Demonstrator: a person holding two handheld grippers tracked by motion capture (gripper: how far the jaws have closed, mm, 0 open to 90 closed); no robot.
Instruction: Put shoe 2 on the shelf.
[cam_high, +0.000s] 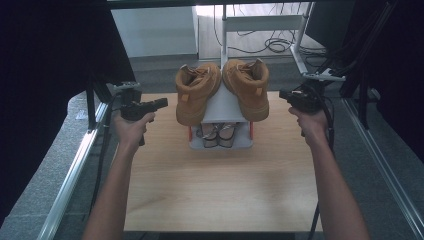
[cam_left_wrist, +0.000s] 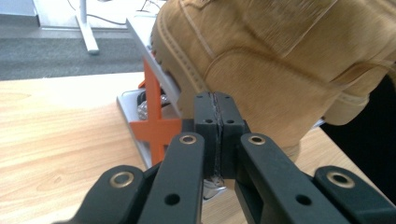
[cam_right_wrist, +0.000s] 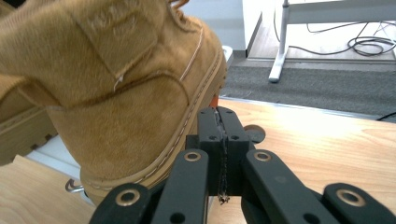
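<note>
Two boots, the left boot (cam_high: 197, 92) beside the right boot (cam_high: 247, 87), stand on a rack (cam_high: 222, 107) at the table's (cam_high: 220, 190) far middle.

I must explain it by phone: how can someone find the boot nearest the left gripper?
On the wooden table stands a small grey rack with two tan boots on top. Take the boot on the left, beside the left gripper. Unlike its twin, it leans toward the left edge.
</note>
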